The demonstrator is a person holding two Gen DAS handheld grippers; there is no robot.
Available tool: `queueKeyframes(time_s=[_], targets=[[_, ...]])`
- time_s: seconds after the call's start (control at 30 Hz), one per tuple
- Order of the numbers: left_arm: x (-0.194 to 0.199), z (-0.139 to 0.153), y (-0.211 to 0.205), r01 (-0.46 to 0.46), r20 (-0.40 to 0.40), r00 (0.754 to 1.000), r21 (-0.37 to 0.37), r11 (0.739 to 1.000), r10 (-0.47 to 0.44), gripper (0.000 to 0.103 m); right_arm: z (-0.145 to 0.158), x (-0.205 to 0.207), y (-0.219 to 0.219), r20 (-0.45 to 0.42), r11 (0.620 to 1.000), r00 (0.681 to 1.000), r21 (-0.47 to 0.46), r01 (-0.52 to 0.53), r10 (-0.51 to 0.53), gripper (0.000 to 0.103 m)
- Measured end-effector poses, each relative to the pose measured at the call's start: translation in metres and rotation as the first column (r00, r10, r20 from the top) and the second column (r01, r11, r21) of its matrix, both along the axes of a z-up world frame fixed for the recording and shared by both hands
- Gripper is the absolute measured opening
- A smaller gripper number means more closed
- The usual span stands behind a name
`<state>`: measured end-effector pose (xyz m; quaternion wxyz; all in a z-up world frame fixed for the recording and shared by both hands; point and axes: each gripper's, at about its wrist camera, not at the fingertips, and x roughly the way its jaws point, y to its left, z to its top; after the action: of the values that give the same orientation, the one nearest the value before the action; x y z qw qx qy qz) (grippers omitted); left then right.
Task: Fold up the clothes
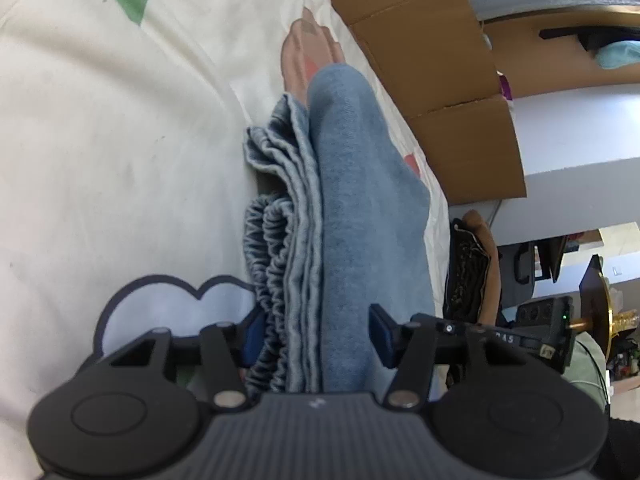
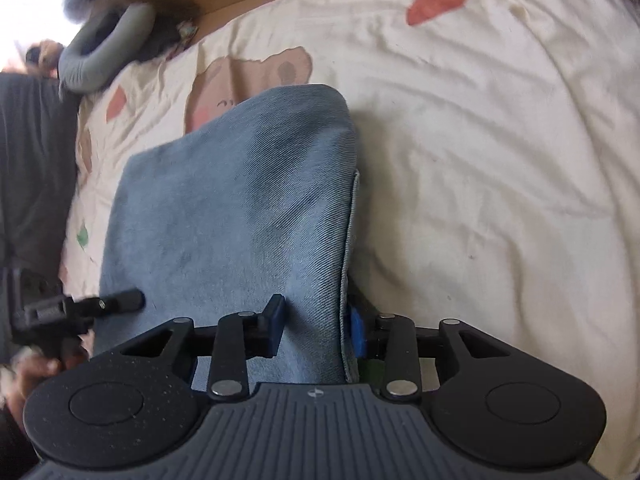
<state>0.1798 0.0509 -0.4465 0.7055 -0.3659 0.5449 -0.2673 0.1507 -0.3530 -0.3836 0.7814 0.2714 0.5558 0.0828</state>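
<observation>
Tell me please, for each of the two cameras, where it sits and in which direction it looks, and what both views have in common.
Left wrist view: sits on the left gripper, looks forward along the stacked edges of the folded jeans clamped between its fingers; a cardboard sheet stands to the right.
Right wrist view: sits on the right gripper, looks forward over the flat top of the jeans, which its fingers also pinch; the left gripper and the person's hand show at the left edge.
Both share the jeans and the cream printed bedsheet.
</observation>
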Motion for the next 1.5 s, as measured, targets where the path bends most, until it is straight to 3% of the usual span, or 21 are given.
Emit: queueKeyframes(time_s=[0.2, 0.53, 0.67, 0.73, 1.03, 1.13, 1.37, 1.5], targets=[[0.002, -0.001, 0.001, 0.017, -0.002, 1.000, 0.005, 1.000, -0.017, 0.059, -0.018, -0.004, -0.008, 0.021, 0.991, 0.998, 0.115, 0.063, -0.066, 0.042], [0.004, -0.004, 0.001, 0.024, 0.003, 1.000, 0.002, 1.000, -0.024, 0.060, -0.022, -0.001, -0.009, 0.059, 0.986, 0.997, 0.163, 0.029, -0.039, 0.045], [0.003, -0.003, 0.003, 0.024, 0.017, 1.000, -0.007, 1.000, -0.024, 0.053, -0.019, -0.001, -0.010, 0.071, 0.984, 0.997, 0.175, 0.015, -0.028, 0.034], [0.003, -0.004, 0.003, 0.025, 0.014, 1.000, -0.018, 1.000, -0.024, 0.052, -0.017, -0.001, -0.010, 0.077, 0.983, 0.997, 0.182, 0.008, -0.022, 0.034], [0.009, -0.009, 0.003, 0.049, -0.016, 0.999, -0.039, 0.998, -0.049, 0.056, -0.032, -0.002, -0.006, 0.084, 0.977, 0.996, 0.211, 0.016, -0.035, 0.046], [0.008, -0.005, 0.002, 0.049, -0.008, 0.999, -0.022, 0.999, -0.050, 0.052, -0.035, -0.001, -0.005, 0.090, 0.974, 0.995, 0.225, 0.013, -0.035, 0.043], [0.005, 0.016, -0.006, 0.029, -0.013, 1.000, 0.049, 0.998, -0.028, 0.044, 0.005, -0.004, -0.001, 0.119, 0.980, 0.992, 0.199, 0.014, -0.038, 0.022], [0.007, 0.031, -0.009, 0.033, -0.022, 0.999, 0.083, 0.996, -0.031, 0.041, 0.027, -0.005, 0.002, 0.136, 0.983, 0.990, 0.184, 0.014, -0.040, 0.020]])
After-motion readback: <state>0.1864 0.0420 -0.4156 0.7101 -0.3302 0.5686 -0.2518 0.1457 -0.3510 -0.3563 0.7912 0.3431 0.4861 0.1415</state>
